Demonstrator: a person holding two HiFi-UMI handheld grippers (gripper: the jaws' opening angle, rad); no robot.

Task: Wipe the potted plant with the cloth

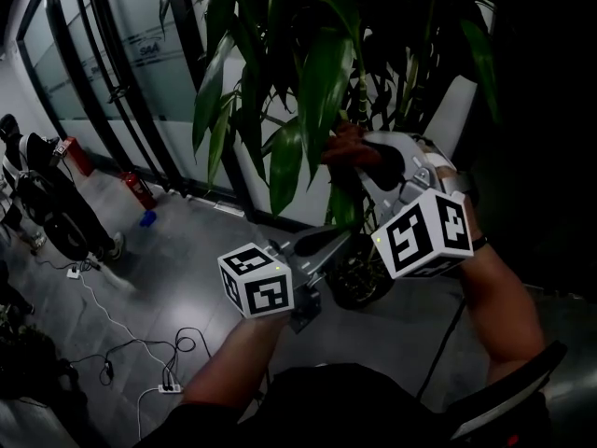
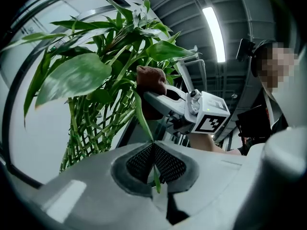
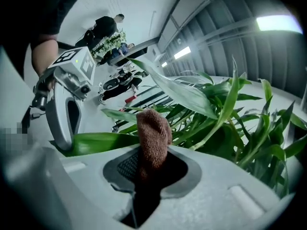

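Right hand-held gripper (image 3: 147,172) round bunched, nubby brown cloth (image 3: 153,133)

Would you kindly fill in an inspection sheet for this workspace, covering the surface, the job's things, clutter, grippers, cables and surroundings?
Surface: grey floor; no table seen.
Job's things: potted plant with long green leaves; brown cloth raised among the leaves.
Clutter: red fire extinguisher by the wall; small blue object on the floor.
Grippers: left hand-held gripper shut on a leaf; right hand-held gripper shut on the cloth.
Cables: white cables and a power strip on the floor.
Surroundings: glass wall with dark frames; a person standing at the left.
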